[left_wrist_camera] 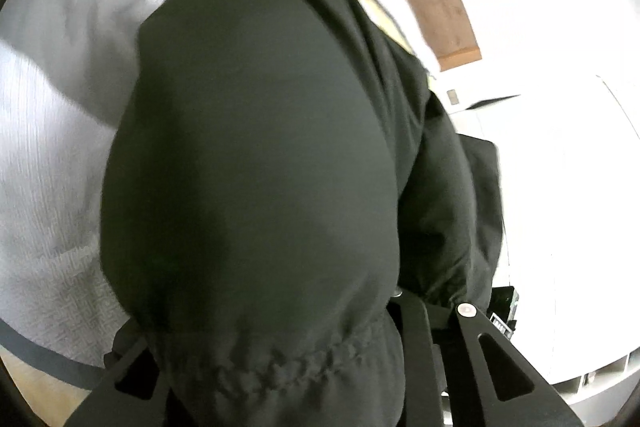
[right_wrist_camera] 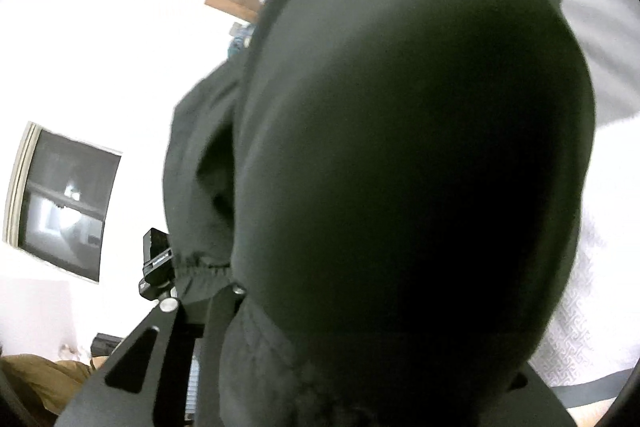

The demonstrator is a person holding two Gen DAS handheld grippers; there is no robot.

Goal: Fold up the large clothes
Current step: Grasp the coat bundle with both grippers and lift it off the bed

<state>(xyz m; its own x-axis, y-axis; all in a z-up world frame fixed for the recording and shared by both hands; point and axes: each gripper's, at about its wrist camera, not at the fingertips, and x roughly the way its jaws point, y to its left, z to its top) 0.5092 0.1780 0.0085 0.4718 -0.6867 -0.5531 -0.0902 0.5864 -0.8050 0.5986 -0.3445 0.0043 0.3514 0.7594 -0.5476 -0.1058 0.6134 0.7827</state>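
My left gripper (left_wrist_camera: 280, 359) pinches the dark jacket (left_wrist_camera: 256, 147) by its gathered hem. The jacket runs lengthwise away from me. My right gripper (right_wrist_camera: 340, 367) is buried in cloth; I cannot tell its grip.

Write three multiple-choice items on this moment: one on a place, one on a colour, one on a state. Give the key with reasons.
1. Where does the white textured bedspread show in the left wrist view?
A. left of the garment
B. right of it
C. nowhere

2. What colour is the large puffy garment with the elastic gathered hem?
A. red
B. black
C. yellow

3. How is the garment's gathered hem held?
A. lying flat, untouched
B. bunched at both grippers
C. on a hanger

Key:
1 A: the bedspread fills the left side.
2 B: the garment is black in both views.
3 B: the hem bunches over the left gripper, and cloth covers the right gripper.
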